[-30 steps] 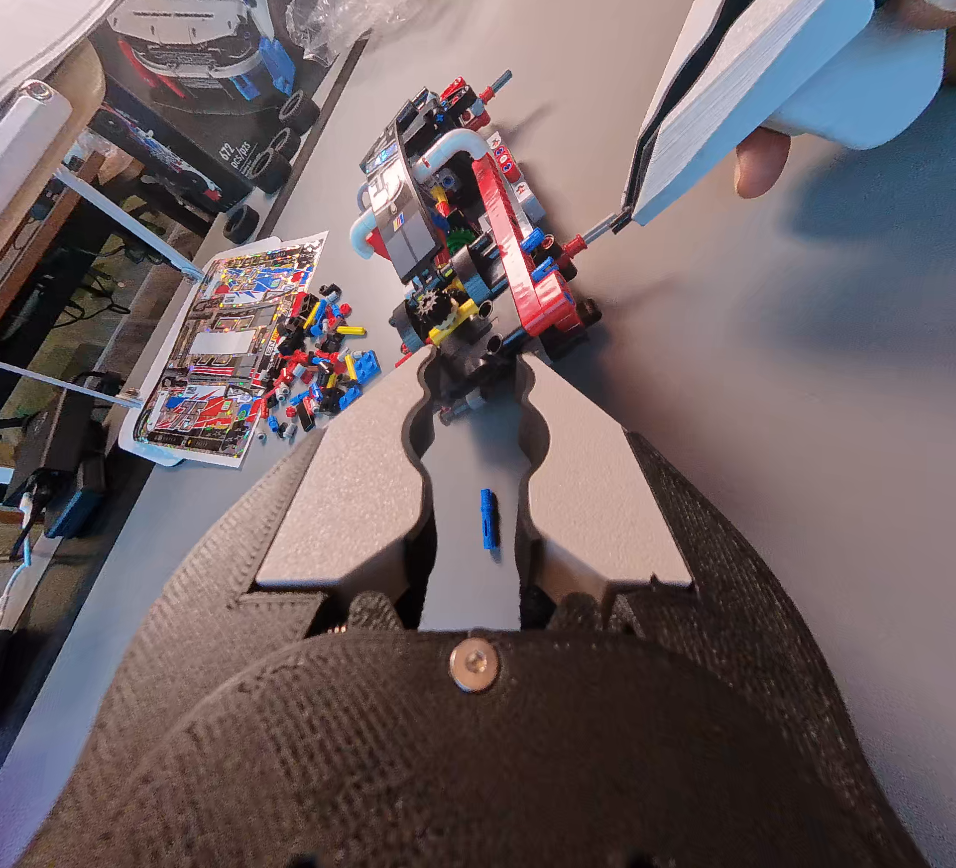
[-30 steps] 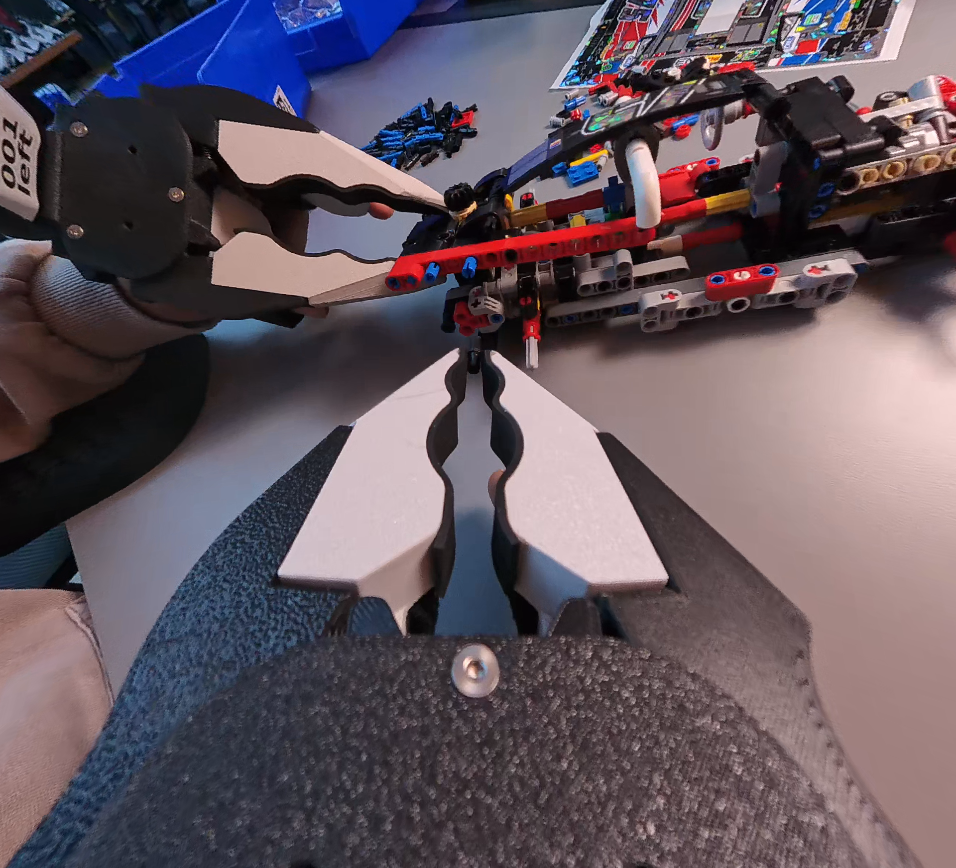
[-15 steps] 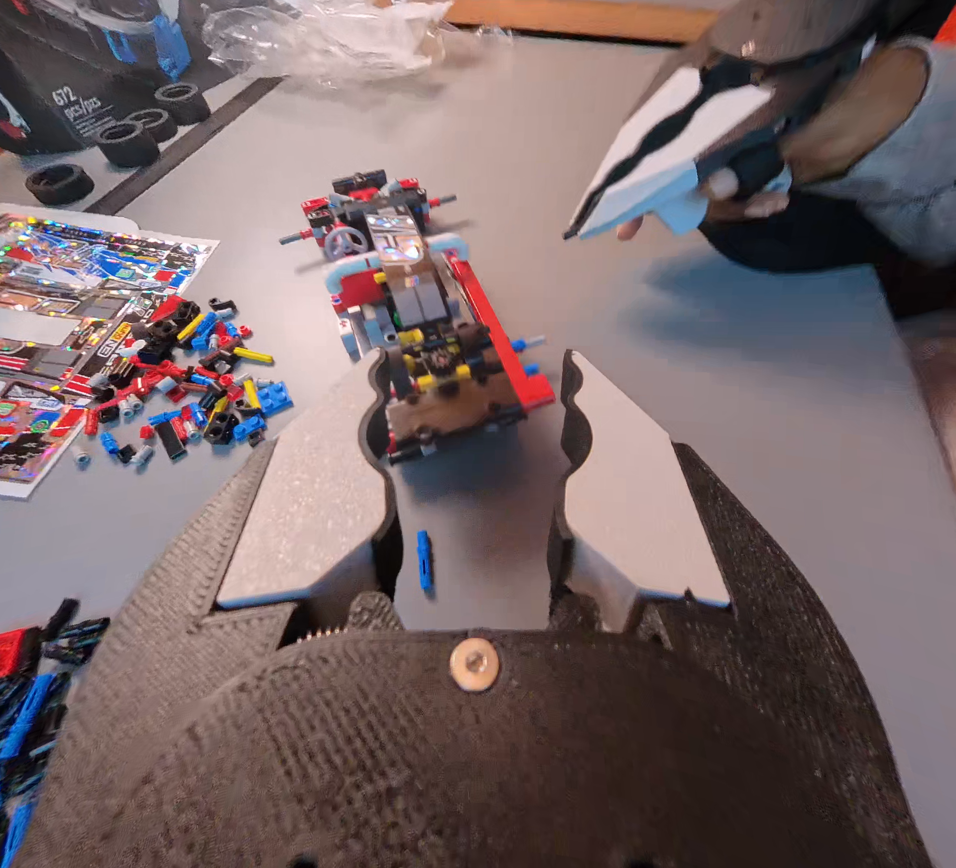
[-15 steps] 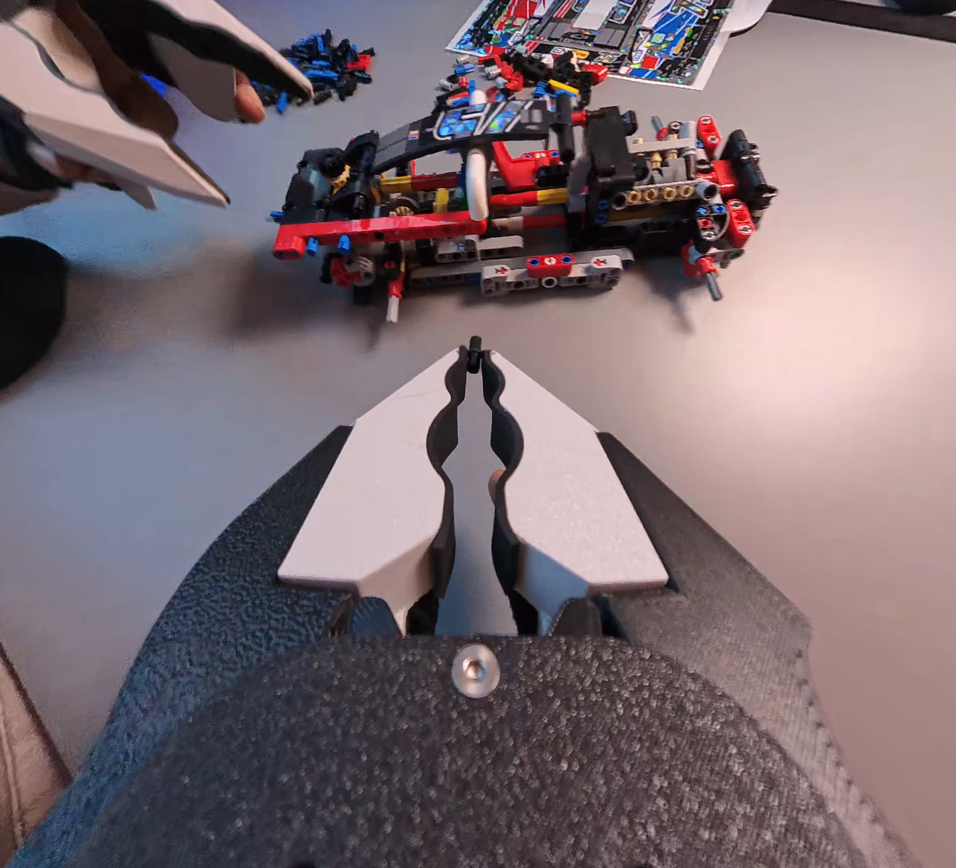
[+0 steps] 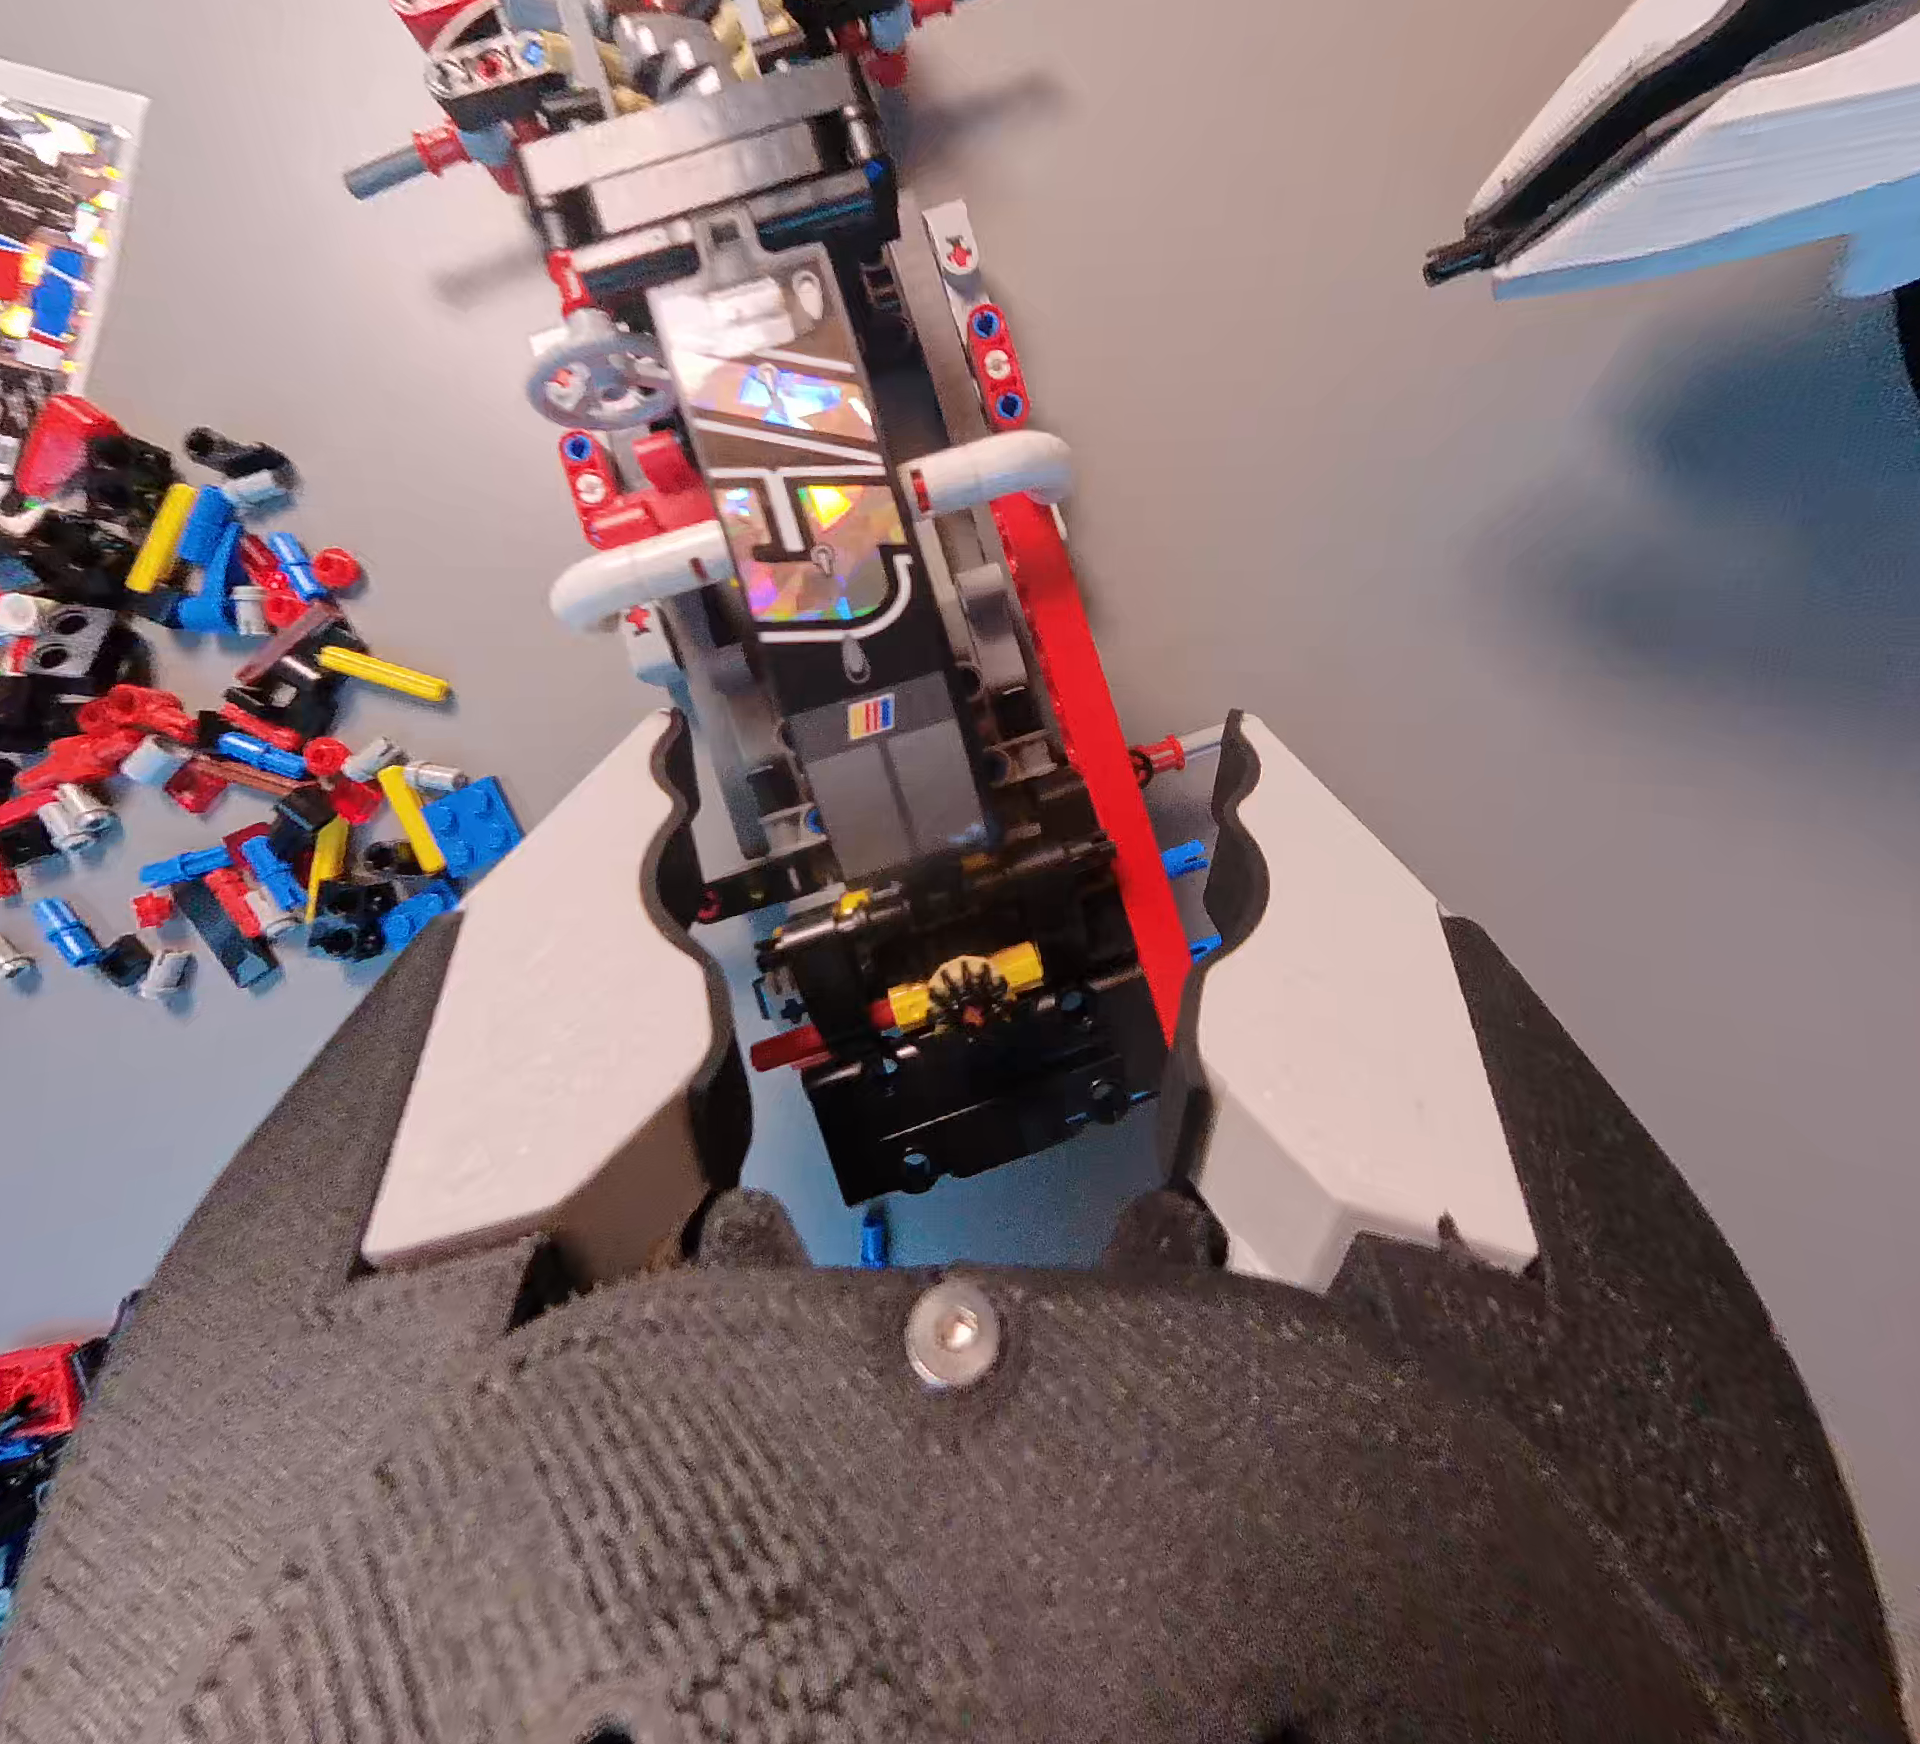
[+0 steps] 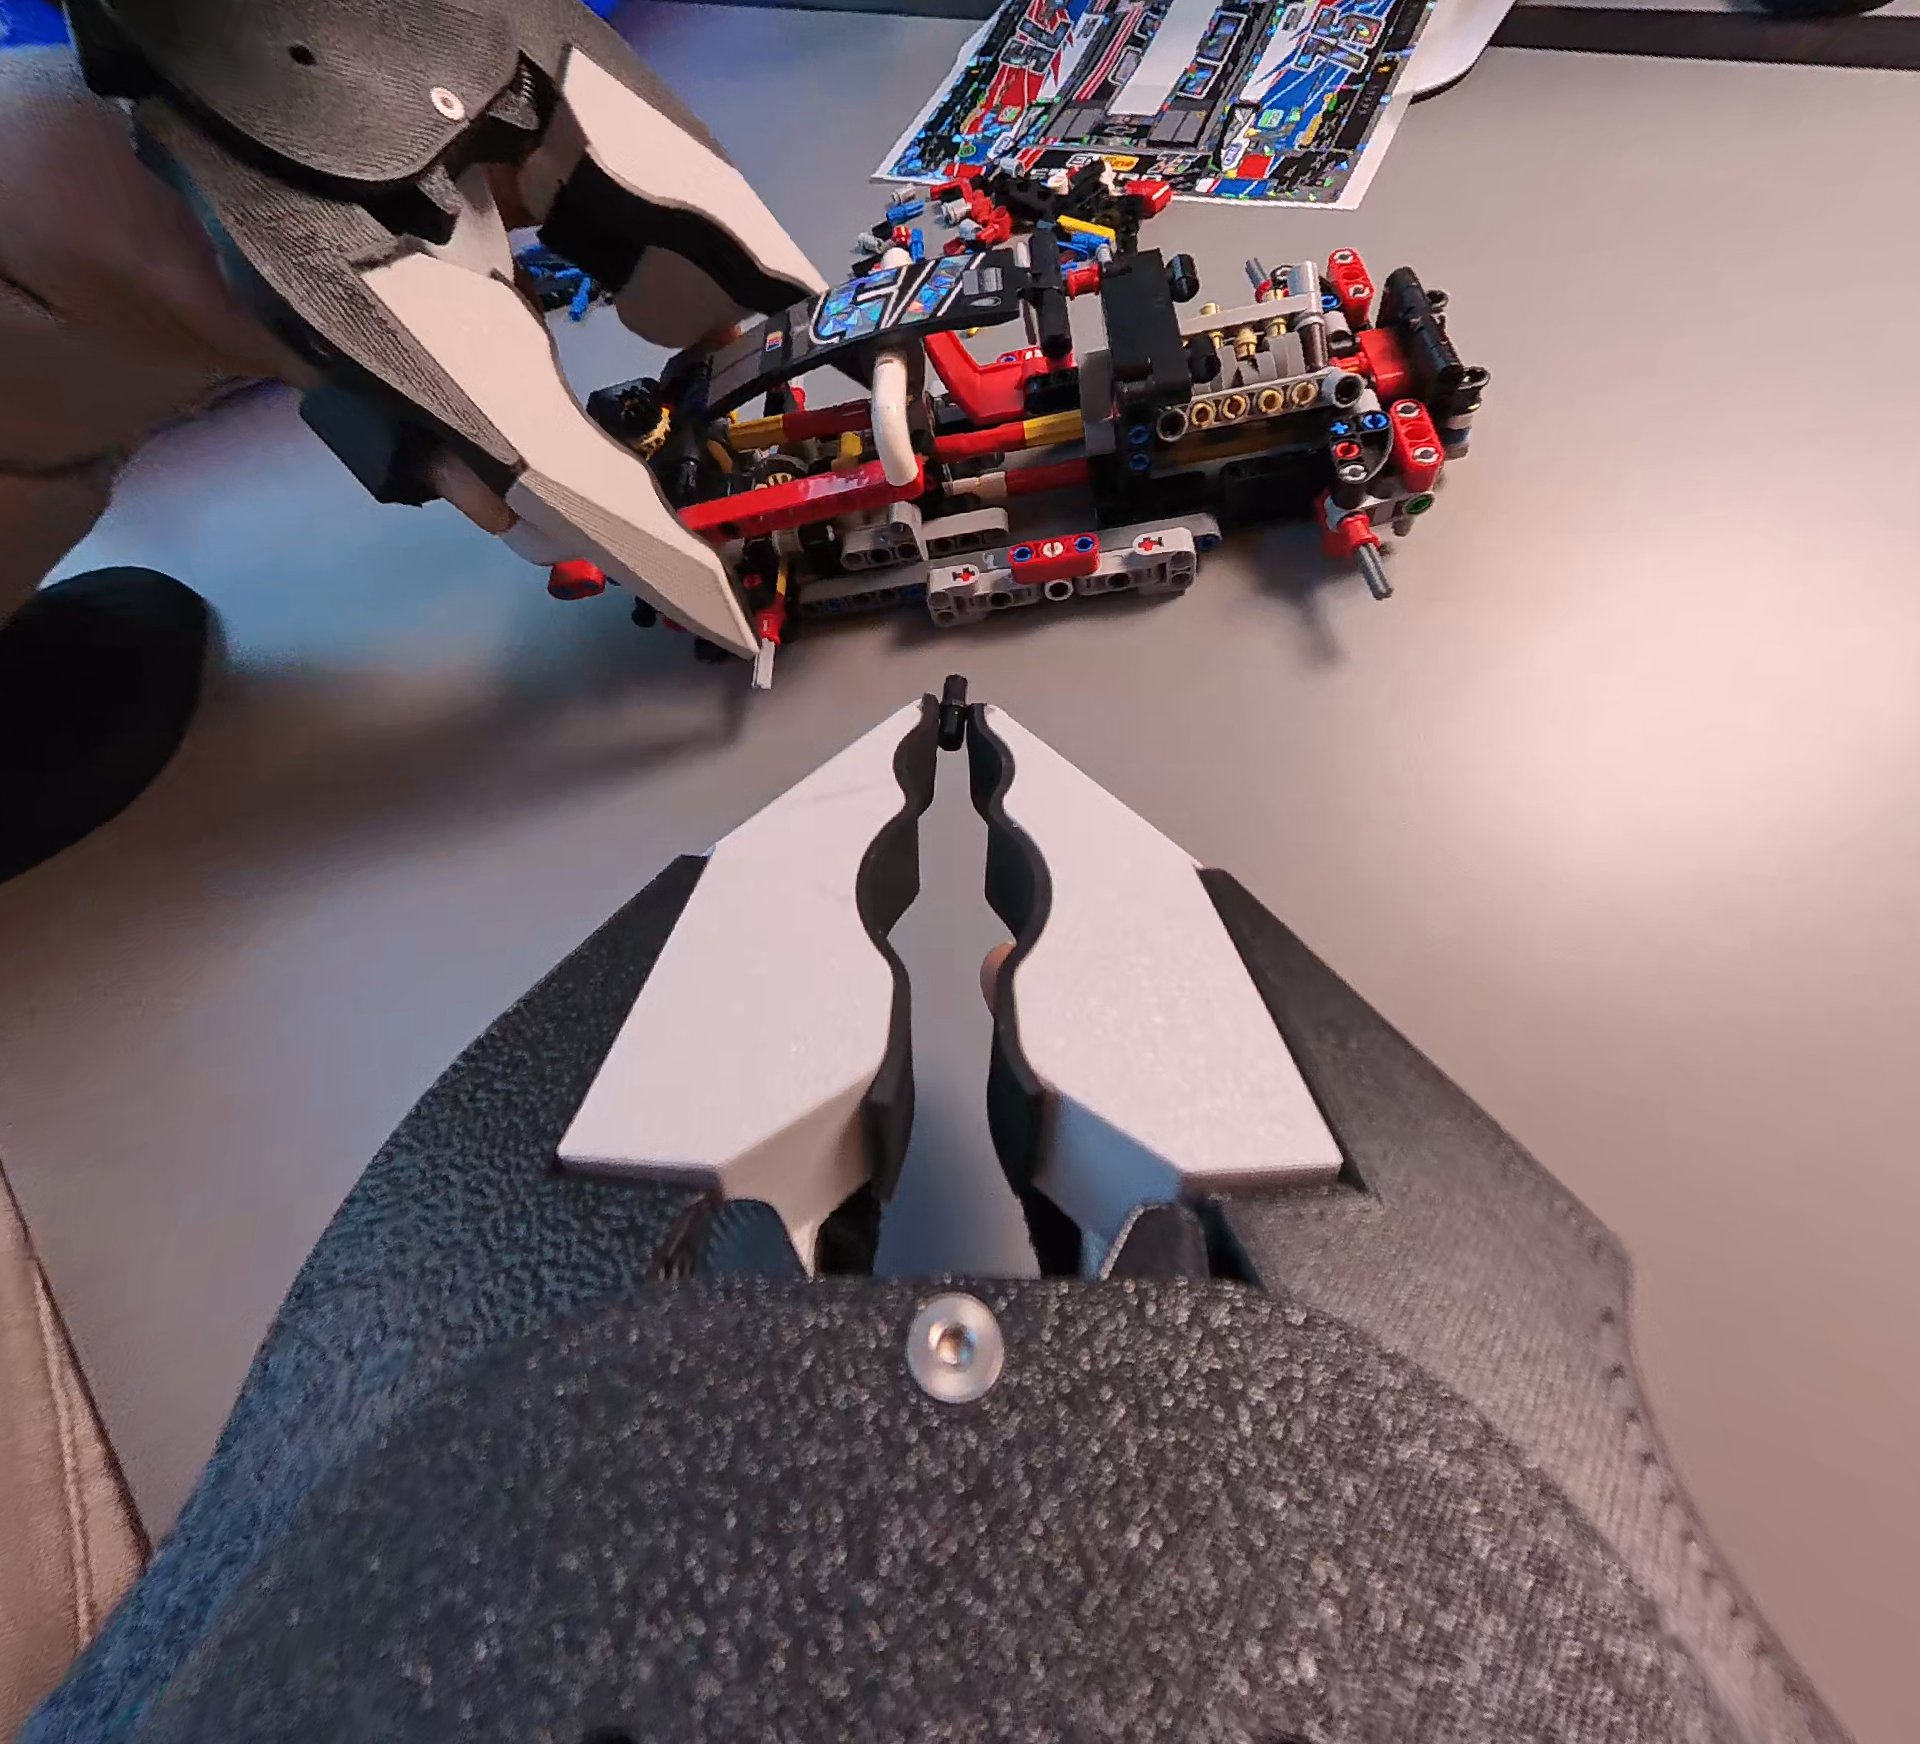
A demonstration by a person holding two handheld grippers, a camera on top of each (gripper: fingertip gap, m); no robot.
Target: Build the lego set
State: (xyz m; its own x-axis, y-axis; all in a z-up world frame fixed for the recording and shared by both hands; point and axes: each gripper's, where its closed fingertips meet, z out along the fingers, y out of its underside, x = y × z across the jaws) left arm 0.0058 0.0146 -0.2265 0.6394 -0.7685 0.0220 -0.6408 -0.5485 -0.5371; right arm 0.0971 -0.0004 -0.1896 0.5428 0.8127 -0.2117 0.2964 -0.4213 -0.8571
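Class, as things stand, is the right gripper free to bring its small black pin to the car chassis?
Probably yes: the right gripper holds the black pin facing the chassis across bare table; the left gripper straddles only its front end.

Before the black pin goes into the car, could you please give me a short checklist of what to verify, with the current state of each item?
1. Right claw shut on the black pin: ok.
2. Pin tip protrudes past the fingertips: ok.
3. Left claw straddles the car chassis end: ok.
4. Left claw clamped firmly on the chassis: cannot tell.
5. Grey table between pin and chassis clear: ok.
6. Target hole identified: cannot tell.
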